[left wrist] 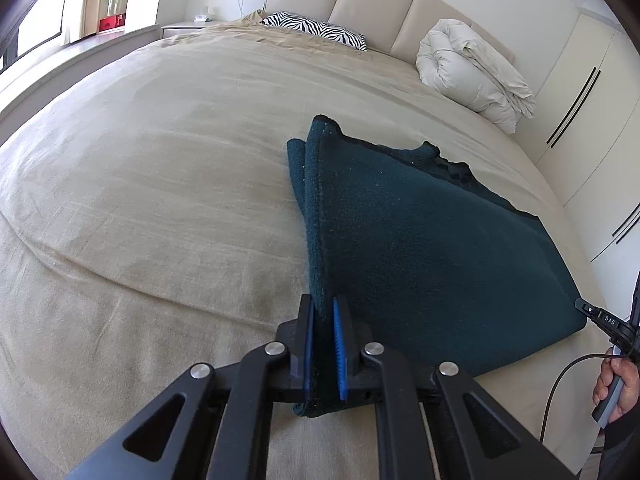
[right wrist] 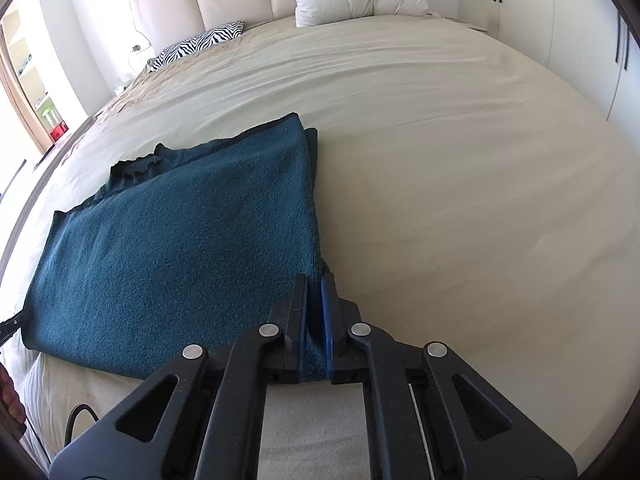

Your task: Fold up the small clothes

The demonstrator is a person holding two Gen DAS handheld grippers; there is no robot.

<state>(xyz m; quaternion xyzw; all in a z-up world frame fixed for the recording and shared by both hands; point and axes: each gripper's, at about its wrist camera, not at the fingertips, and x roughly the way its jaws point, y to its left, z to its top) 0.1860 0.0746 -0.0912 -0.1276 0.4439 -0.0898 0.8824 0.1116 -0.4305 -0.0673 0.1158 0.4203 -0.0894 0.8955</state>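
A dark teal knitted garment point(left wrist: 420, 240) lies folded on the beige bed; it also shows in the right wrist view point(right wrist: 180, 248). My left gripper point(left wrist: 325, 304) is shut on the garment's near left corner, fabric pinched between the blue pads. My right gripper point(right wrist: 316, 280) is shut on the near right corner. The ribbed collar point(right wrist: 138, 168) points toward the headboard. The right gripper's tip point(left wrist: 596, 314) shows at the garment's right corner in the left wrist view.
The beige bedspread point(left wrist: 160, 200) stretches all around. A zebra-print pillow point(left wrist: 316, 28) and a rolled white duvet point(left wrist: 472, 64) lie by the headboard. White wardrobes point(left wrist: 592, 120) stand to the right. A cable point(left wrist: 560, 392) hangs by the person's hand.
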